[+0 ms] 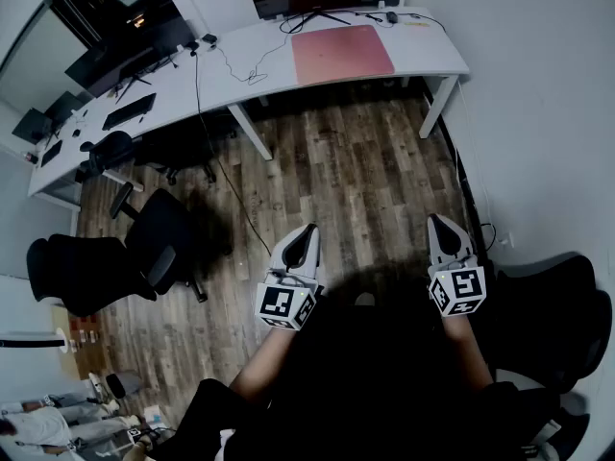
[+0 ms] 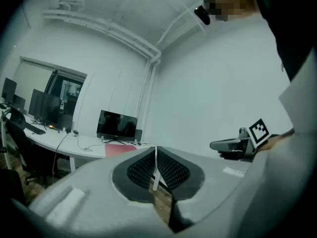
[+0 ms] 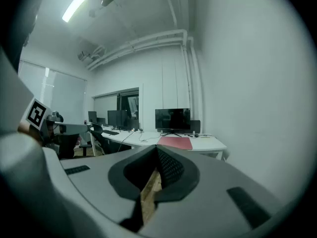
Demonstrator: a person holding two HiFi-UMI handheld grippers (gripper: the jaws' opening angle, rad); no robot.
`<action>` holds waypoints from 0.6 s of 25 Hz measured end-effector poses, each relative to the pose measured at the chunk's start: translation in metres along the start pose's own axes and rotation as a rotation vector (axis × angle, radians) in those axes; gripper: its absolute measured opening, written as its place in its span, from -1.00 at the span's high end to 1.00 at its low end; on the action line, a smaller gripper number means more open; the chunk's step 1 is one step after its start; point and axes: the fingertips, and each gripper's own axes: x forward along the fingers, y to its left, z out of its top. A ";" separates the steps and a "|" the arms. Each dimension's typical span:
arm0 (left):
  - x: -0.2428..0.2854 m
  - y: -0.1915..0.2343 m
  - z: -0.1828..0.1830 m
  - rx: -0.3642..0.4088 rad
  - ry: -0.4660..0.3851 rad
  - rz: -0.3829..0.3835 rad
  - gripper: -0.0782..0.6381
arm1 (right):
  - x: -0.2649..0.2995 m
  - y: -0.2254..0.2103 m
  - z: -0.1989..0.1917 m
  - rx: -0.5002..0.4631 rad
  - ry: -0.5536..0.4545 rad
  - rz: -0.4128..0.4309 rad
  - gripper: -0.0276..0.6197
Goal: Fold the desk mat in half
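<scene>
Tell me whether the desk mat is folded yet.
No, the red mat lies flat and open on the white desk.

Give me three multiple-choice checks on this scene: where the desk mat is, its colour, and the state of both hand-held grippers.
1. Where is the desk mat? A on the floor; B on the white desk; C on a chair.
2. Its colour? A red; B blue; C green.
3. The left hand-held gripper and right hand-held gripper are: A both shut, empty; B both open; C shut on the mat.

B, it lies flat on the desk in front of the monitor. A, it looks pinkish red in every view. A, each gripper view shows the jaws together with nothing between them.
</scene>
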 end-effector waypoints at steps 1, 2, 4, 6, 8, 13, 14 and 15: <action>0.004 0.000 -0.001 0.000 0.002 -0.001 0.72 | 0.001 -0.003 0.000 -0.001 -0.002 0.000 0.91; 0.007 0.001 -0.001 0.000 0.003 -0.002 0.72 | 0.003 -0.005 0.000 -0.001 -0.004 0.000 0.91; 0.013 0.000 -0.002 0.000 0.006 -0.004 0.72 | 0.004 -0.011 -0.001 0.000 -0.004 -0.001 0.91; 0.017 -0.003 -0.003 -0.001 0.008 -0.008 0.72 | 0.003 -0.018 -0.003 0.003 -0.001 -0.003 0.91; 0.018 -0.005 -0.005 -0.006 0.009 -0.012 0.72 | 0.001 -0.023 -0.005 0.004 0.002 -0.005 0.91; 0.016 -0.010 -0.008 -0.015 0.012 -0.021 0.72 | -0.005 -0.026 -0.008 0.020 0.001 -0.004 0.91; 0.017 -0.011 -0.009 -0.020 0.013 -0.025 0.71 | -0.005 -0.026 -0.009 0.022 0.003 -0.001 0.91; 0.017 -0.011 -0.009 -0.025 0.015 -0.030 0.71 | -0.004 -0.026 -0.010 0.024 0.007 0.001 0.91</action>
